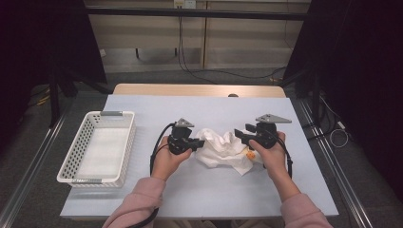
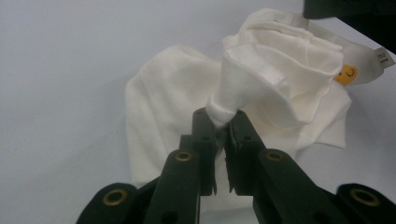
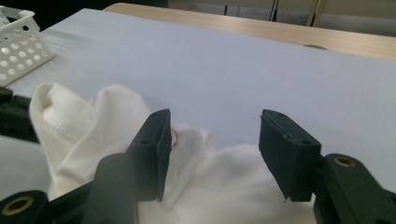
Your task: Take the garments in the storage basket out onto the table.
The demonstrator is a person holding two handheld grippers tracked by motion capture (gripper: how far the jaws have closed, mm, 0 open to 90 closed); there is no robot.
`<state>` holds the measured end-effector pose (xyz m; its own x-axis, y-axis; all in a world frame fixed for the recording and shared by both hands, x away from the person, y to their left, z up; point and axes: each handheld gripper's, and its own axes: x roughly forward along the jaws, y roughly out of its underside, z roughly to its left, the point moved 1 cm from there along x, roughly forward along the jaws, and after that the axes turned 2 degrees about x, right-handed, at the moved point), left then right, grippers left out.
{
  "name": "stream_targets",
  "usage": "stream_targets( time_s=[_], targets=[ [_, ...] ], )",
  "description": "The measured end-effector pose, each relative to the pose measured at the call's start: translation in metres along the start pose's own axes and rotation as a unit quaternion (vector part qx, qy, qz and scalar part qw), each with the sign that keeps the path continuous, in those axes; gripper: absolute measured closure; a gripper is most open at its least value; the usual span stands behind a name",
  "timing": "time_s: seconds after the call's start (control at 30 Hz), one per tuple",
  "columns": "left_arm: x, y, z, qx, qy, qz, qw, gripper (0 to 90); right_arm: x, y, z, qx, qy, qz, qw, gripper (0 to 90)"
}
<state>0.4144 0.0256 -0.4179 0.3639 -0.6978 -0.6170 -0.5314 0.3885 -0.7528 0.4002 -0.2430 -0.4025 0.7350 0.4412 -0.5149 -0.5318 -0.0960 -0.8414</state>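
Note:
A crumpled white cloth (image 1: 221, 148) lies on the pale blue table cover between my two grippers. My left gripper (image 1: 199, 142) is at its left edge, shut on a bunched fold of the cloth (image 2: 271, 70), which stands up from the jaw tips (image 2: 219, 119). My right gripper (image 1: 239, 135) hovers over the cloth's right side, open, with nothing between its jaws (image 3: 215, 140); the cloth (image 3: 93, 135) lies below and behind them. An orange tag (image 2: 346, 73) and a white label (image 2: 383, 57) show on the cloth's far edge.
A white perforated basket (image 1: 78, 145) stands empty at the left of the table, its corner (image 3: 18, 42) showing in the right gripper view. The table cover (image 1: 199, 109) is bare behind the cloth. Dark frame posts stand at both sides.

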Motion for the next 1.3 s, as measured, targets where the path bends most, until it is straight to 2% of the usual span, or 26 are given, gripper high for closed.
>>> stream_targets(
  time_s=[0.07, 0.13, 0.17, 0.2, 0.23, 0.27, 0.3, 0.33, 0.4, 0.47, 0.5, 0.53, 0.6, 0.67, 0.7, 0.73, 0.8, 0.87, 0.93, 0.97, 1.13, 1.17, 1.2, 1.3],
  targets=[
    [0.001, 0.0, -0.001, -0.001, -0.004, -0.003, 1.0, 83.4, 0.009, -0.007, 0.004, 0.007, -0.008, 0.001, 0.9999, 41.5],
    [-0.001, -0.001, -0.002, 0.005, 0.002, -0.002, 1.0, 83.5, 0.014, -0.01, 0.006, 0.007, -0.01, 0.002, 0.9999, 40.9],
    [0.0, -0.001, -0.003, 0.0, -0.001, -0.003, 1.0, 83.5, 0.023, -0.015, 0.012, 0.005, -0.018, 0.012, 0.9998, 41.6],
    [-0.001, -0.001, -0.003, 0.001, 0.001, -0.002, 1.0, 83.5, 0.023, -0.015, 0.012, 0.005, -0.018, 0.012, 0.9998, 41.6],
    [-0.001, -0.002, -0.002, 0.008, 0.003, -0.002, 1.0, 83.5, 0.028, -0.016, 0.015, 0.0, -0.023, 0.013, 0.9997, 43.8],
    [-0.002, -0.002, -0.002, 0.007, 0.003, -0.003, 1.0, 83.5, 0.035, -0.015, 0.021, -0.018, -0.032, 0.033, 0.9988, 47.7],
    [-0.003, -0.002, -0.002, 0.005, 0.003, -0.001, 1.0, 83.5, 0.035, -0.015, 0.021, -0.018, -0.032, 0.033, 0.9988, 47.7],
    [-0.003, -0.002, -0.001, -0.001, 0.002, -0.007, 1.0, 83.5, 0.039, -0.011, 0.022, -0.024, -0.032, 0.052, 0.9979, 52.5],
    [-0.005, -0.002, 0.001, -0.002, 0.0, -0.014, 0.9999, 83.6, 0.04, -0.008, 0.021, -0.029, -0.031, 0.061, 0.9972, 54.7],
    [-0.009, -0.003, 0.004, -0.006, -0.002, -0.017, 0.9998, 83.8, 0.034, -0.001, 0.014, -0.027, -0.029, 0.064, 0.9971, 60.5],
    [-0.009, -0.003, 0.005, -0.01, -0.004, -0.017, 0.9998, 83.8, 0.034, -0.001, 0.014, -0.027, -0.029, 0.064, 0.9971, 60.5],
    [-0.01, -0.003, 0.006, -0.005, -0.003, -0.019, 0.9998, 83.8, 0.027, 0.003, 0.009, -0.031, -0.024, 0.064, 0.9972, 61.5],
    [-0.011, -0.003, 0.008, -0.011, -0.006, -0.021, 0.9997, 83.8, 0.018, 0.008, 0.003, -0.034, -0.021, 0.061, 0.9973, 65.2],
    [-0.011, -0.003, 0.009, -0.01, -0.006, -0.023, 0.9997, 83.8, 0.014, 0.01, 0.001, -0.029, -0.026, 0.057, 0.9976, 66.4],
    [-0.011, -0.003, 0.009, -0.018, -0.008, -0.025, 0.9995, 83.8, 0.011, 0.013, -0.002, -0.03, -0.026, 0.059, 0.9975, 66.3],
    [-0.012, -0.004, 0.01, -0.012, -0.01, -0.025, 0.9996, 83.9, 0.008, 0.016, -0.003, -0.029, -0.023, 0.059, 0.9976, 66.6],
    [-0.011, -0.004, 0.011, -0.015, -0.015, -0.026, 0.9994, 83.9, 0.002, 0.023, -0.008, -0.021, -0.026, 0.053, 0.998, 68.3],
    [-0.011, -0.004, 0.012, -0.018, -0.016, -0.028, 0.9993, 84.0, 0.0, 0.025, -0.009, -0.023, -0.023, 0.049, 0.9983, 69.1],
    [-0.012, -0.005, 0.015, -0.022, -0.019, -0.03, 0.9991, 84.1, -0.002, 0.028, -0.012, -0.018, -0.024, 0.053, 0.9981, 68.2],
    [-0.011, -0.005, 0.017, -0.023, -0.02, -0.032, 0.999, 84.1, -0.004, 0.03, -0.013, -0.008, -0.034, 0.042, 0.9985, 66.4],
    [-0.011, -0.005, 0.023, -0.027, -0.026, -0.031, 0.9988, 84.1, -0.012, 0.026, -0.014, -0.005, -0.039, 0.019, 0.9991, 57.9],
    [-0.013, -0.006, 0.026, -0.014, -0.028, -0.019, 0.9993, 84.1, -0.014, 0.024, -0.015, -0.006, -0.037, 0.015, 0.9992, 56.1],
    [-0.012, -0.006, 0.024, -0.029, -0.027, -0.029, 0.9988, 84.1, -0.017, 0.023, -0.014, -0.009, -0.045, 0.01, 0.9989, 53.7],
    [-0.013, -0.008, 0.026, -0.032, -0.029, -0.033, 0.9985, 84.1, -0.018, 0.021, -0.012, -0.014, -0.051, 0.001, 0.9986, 49.6]
  ],
)
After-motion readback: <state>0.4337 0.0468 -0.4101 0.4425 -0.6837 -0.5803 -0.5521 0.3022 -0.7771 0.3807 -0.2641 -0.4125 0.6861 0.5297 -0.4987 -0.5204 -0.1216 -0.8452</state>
